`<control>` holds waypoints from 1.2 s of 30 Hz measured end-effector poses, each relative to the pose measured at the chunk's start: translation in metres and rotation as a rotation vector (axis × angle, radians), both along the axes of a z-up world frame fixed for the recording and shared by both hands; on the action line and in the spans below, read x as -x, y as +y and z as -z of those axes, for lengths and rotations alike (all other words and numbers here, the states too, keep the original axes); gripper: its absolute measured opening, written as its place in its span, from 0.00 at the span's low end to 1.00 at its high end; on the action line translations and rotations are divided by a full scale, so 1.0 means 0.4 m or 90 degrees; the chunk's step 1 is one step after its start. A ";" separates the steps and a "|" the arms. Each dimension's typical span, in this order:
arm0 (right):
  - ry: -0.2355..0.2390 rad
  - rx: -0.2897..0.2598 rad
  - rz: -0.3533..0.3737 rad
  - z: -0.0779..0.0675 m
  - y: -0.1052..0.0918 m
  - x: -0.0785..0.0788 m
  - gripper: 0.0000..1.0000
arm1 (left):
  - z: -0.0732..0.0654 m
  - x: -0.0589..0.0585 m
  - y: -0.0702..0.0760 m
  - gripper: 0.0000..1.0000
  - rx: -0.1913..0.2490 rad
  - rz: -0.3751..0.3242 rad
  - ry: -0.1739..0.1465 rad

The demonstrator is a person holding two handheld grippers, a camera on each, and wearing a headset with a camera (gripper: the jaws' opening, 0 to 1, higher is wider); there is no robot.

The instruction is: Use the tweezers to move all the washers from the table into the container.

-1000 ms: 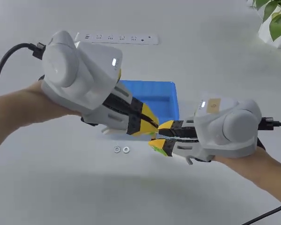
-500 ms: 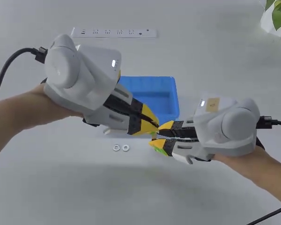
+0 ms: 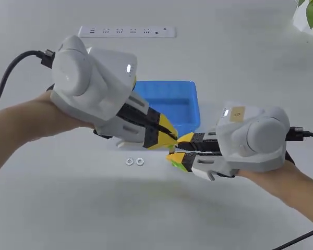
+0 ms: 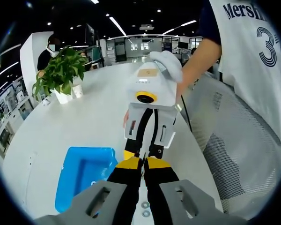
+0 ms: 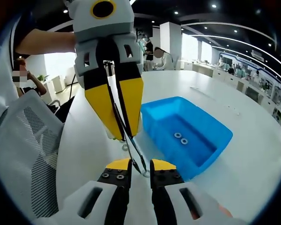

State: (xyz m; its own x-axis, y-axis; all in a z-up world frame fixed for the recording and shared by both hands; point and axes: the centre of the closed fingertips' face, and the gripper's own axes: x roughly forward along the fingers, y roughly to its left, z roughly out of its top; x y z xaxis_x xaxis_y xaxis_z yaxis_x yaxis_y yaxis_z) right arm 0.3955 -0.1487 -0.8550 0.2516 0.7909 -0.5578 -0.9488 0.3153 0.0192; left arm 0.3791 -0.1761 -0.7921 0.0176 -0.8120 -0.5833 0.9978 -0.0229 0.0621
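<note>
My left gripper (image 3: 171, 139) is shut on thin metal tweezers (image 5: 124, 122), which run along its yellow jaws and point at the right gripper (image 3: 175, 151). The tweezers' tips sit in the narrow gap between the right gripper's (image 5: 140, 165) jaws, which stand slightly apart. Two washers (image 3: 129, 162) (image 3: 140, 162) lie side by side on the white table, just left of and below both jaw tips. The blue container (image 3: 172, 104) stands right behind the grippers. Two washers (image 5: 178, 135) lie on its floor. The left gripper's (image 4: 143, 165) own view shows the table washers (image 4: 145, 205) between its jaws.
A white power strip (image 3: 128, 32) lies at the table's far edge. A potted plant (image 3: 310, 13) stands at the far right corner. Black cables (image 3: 13, 70) trail from both grippers. A mesh chair (image 4: 225, 140) and a person's torso stand behind the right gripper.
The head camera has tilted, so the whole picture sits a little higher. Grippers, tweezers and washers keep their places relative to each other.
</note>
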 end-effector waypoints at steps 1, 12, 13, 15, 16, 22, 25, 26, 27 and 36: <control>-0.001 0.001 0.000 0.000 0.000 -0.001 0.16 | 0.001 -0.001 0.000 0.06 0.001 -0.001 0.000; 0.002 -0.001 -0.003 -0.001 0.000 -0.003 0.16 | 0.001 -0.004 -0.006 0.06 0.013 -0.001 0.010; 0.002 -0.002 -0.006 -0.001 0.002 -0.004 0.16 | 0.002 -0.003 -0.006 0.06 0.013 0.000 0.012; 0.005 -0.004 -0.010 -0.002 0.005 -0.004 0.16 | 0.002 0.000 -0.007 0.06 0.014 0.003 0.017; 0.002 -0.002 -0.015 -0.001 0.006 -0.004 0.16 | 0.002 -0.001 -0.007 0.06 0.015 0.002 0.019; 0.004 0.002 -0.032 0.000 0.012 0.001 0.13 | 0.002 -0.005 -0.004 0.06 0.018 0.000 0.024; 0.007 0.002 -0.033 0.001 0.013 0.001 0.12 | 0.002 -0.007 -0.002 0.06 0.019 -0.003 0.027; 0.008 0.002 -0.034 0.001 0.013 0.001 0.12 | 0.002 -0.007 -0.002 0.06 0.018 -0.002 0.027; 0.009 0.002 -0.036 0.001 0.013 0.002 0.12 | 0.002 -0.006 -0.001 0.06 0.017 -0.001 0.027; -0.005 0.020 -0.059 -0.001 0.021 0.017 0.11 | 0.000 0.000 0.004 0.06 0.007 0.009 0.024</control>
